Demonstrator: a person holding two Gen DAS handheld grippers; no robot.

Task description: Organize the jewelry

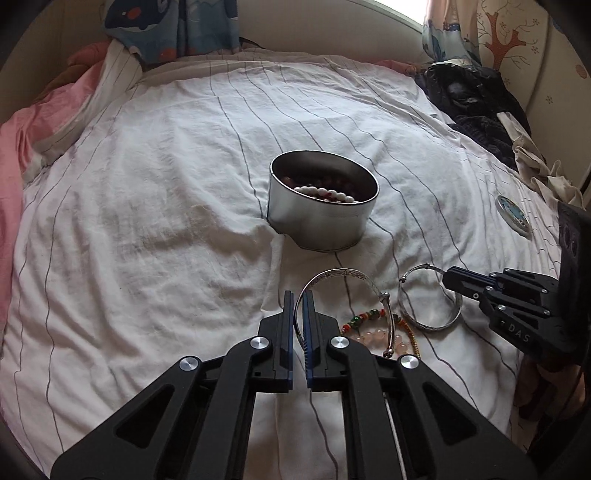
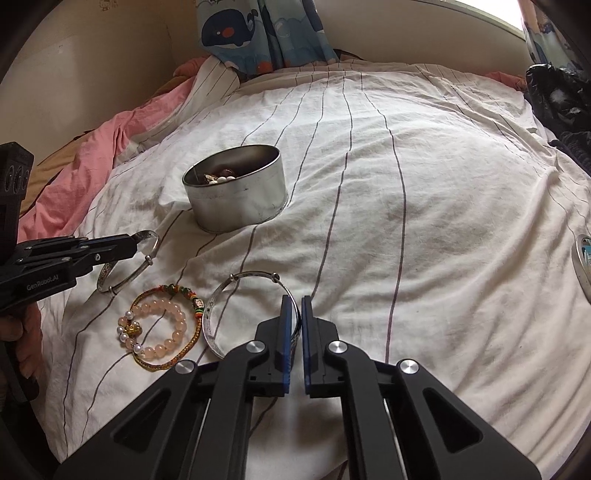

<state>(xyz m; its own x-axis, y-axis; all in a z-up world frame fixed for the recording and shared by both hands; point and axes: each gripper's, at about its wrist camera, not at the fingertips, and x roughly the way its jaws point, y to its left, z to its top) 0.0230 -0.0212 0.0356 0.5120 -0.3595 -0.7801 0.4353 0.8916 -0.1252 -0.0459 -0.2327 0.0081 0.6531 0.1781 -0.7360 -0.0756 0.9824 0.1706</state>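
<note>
A round metal tin (image 1: 321,218) (image 2: 240,192) with beaded jewelry inside stands on the white striped bed sheet. My left gripper (image 1: 298,295) (image 2: 131,240) is shut on a silver bangle (image 1: 340,275) (image 2: 147,254). My right gripper (image 2: 294,300) (image 1: 448,278) is shut on a second silver bangle (image 2: 218,314) (image 1: 432,323). Between the two bangles lie a pink bead bracelet (image 2: 162,328) and a colourful braided cord bracelet (image 2: 181,291) (image 1: 365,317) on the sheet.
The tin's lid (image 1: 513,216) (image 2: 581,258) lies on the sheet to the right. Dark clothes (image 1: 476,107) are piled at the far right. A pink blanket (image 1: 22,147) lies along the left. Whale-print curtains (image 2: 258,33) hang behind the bed.
</note>
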